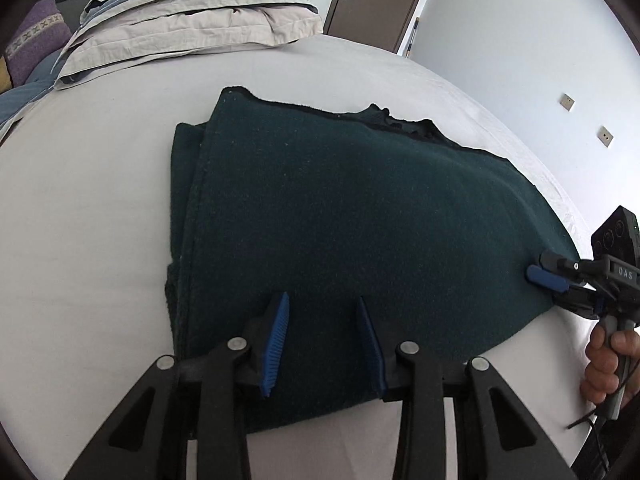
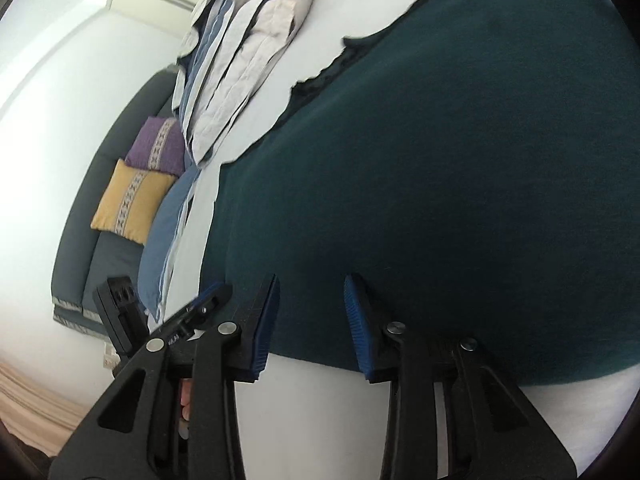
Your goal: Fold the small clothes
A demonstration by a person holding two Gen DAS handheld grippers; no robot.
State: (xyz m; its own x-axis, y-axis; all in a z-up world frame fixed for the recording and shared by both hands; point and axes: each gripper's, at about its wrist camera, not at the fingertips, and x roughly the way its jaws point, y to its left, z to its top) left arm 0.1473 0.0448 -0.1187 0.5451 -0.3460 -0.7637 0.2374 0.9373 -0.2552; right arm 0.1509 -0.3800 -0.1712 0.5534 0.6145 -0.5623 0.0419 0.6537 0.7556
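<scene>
White bedsheet (image 1: 100, 208) covers the bed, with folded grey-and-blue bedding (image 1: 192, 16) stacked at its far left. Flat at the centre lies a folded dark-green knit garment (image 1: 340, 208). Left gripper (image 1: 324, 304) hovers over its near edge — blue pads apart, grasping nothing. Right gripper (image 2: 312, 280) sits at the garment's near right edge, likewise released — cloth beneath, not pinched.

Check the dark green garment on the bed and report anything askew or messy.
The dark green garment lies mostly flat on the white bed, but its far edge is bunched and jagged, and an underlayer sticks out along the left side, so the fold is not squared.
</scene>
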